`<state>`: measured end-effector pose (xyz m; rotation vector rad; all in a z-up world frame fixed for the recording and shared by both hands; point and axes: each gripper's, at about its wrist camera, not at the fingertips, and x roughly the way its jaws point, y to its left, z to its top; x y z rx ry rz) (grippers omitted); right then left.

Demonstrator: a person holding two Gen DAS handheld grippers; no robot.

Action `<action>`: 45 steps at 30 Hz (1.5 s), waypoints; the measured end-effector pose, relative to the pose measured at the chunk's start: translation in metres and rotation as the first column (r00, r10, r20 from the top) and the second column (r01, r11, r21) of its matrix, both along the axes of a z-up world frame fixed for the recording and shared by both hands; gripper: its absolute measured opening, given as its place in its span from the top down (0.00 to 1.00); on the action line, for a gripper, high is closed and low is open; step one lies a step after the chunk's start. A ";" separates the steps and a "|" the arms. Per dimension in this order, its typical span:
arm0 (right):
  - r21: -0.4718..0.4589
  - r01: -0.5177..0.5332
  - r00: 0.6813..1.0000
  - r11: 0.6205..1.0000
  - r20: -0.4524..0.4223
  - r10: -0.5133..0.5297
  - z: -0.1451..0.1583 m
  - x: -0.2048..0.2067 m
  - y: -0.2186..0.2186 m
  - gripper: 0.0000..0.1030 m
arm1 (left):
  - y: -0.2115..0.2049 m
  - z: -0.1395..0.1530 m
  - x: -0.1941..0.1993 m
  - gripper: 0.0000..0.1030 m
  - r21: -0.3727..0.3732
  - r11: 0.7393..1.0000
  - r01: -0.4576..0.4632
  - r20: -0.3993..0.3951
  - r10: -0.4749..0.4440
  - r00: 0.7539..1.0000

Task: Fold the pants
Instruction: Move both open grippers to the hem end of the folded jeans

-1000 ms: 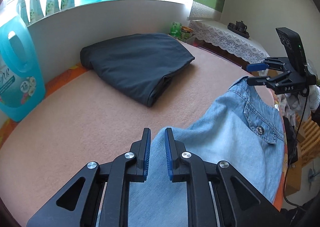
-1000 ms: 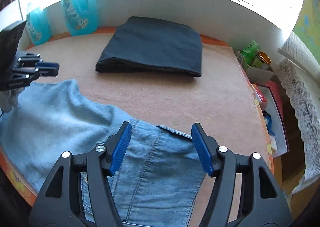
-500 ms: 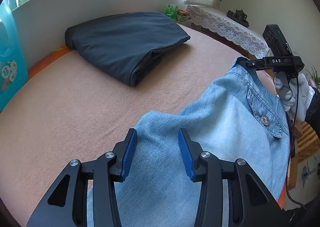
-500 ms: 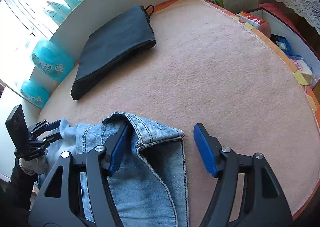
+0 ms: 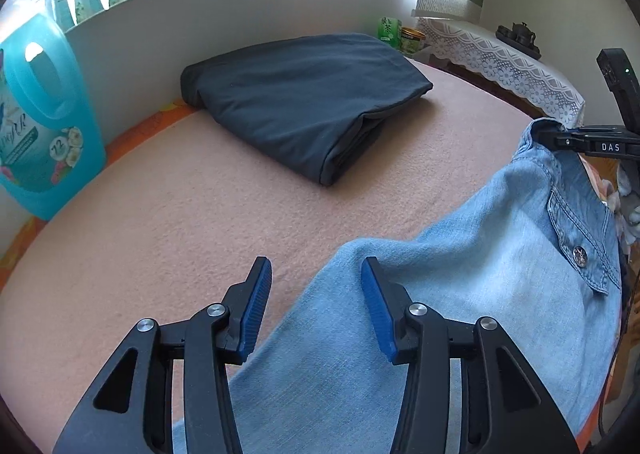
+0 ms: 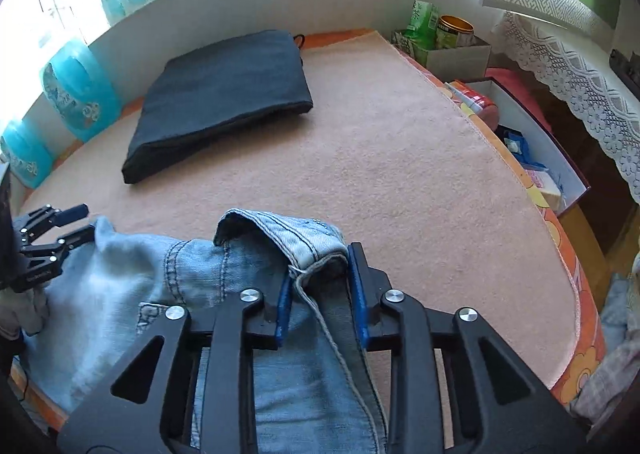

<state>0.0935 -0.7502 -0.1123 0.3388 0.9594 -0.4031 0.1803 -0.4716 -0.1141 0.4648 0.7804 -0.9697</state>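
Here the left claw [image 5: 316, 282] sits low at the bottom middle of its own view, fingers spread wide with nothing between them; its right pad [image 5: 376, 314] hovers at the edge of the light blue jeans [image 5: 460, 314], its left one over bare pink surface [image 5: 180, 221]. The jeans run from the bottom centre up to the right edge of that frame, pocket flap and metal button showing.

In the right wrist view, the right claw [image 6: 320, 290] fills the bottom centre, pointing forward and level, its blue pads pressed in on a bunched fold of the jeans' waistband [image 6: 288, 234], which stands up just ahead of the fingertips. The denim spreads down and to the lower left of that frame, where the other claw shows at the left edge, parted, beside the cloth.

Farther back, in the upper middle of both views, a folded dark garment [image 5: 304, 101] lies flat, well apart from the jeans. Beyond it, turquoise detergent bottles [image 5: 44, 117] stand against the white wall at the left.
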 end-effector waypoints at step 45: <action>-0.161 -0.888 0.405 0.431 0.171 0.898 0.072 0.019 0.463 0.50 | 0.564 0.026 -0.135 0.55 -0.194 0.391 -0.900 -0.245 0.869 0.430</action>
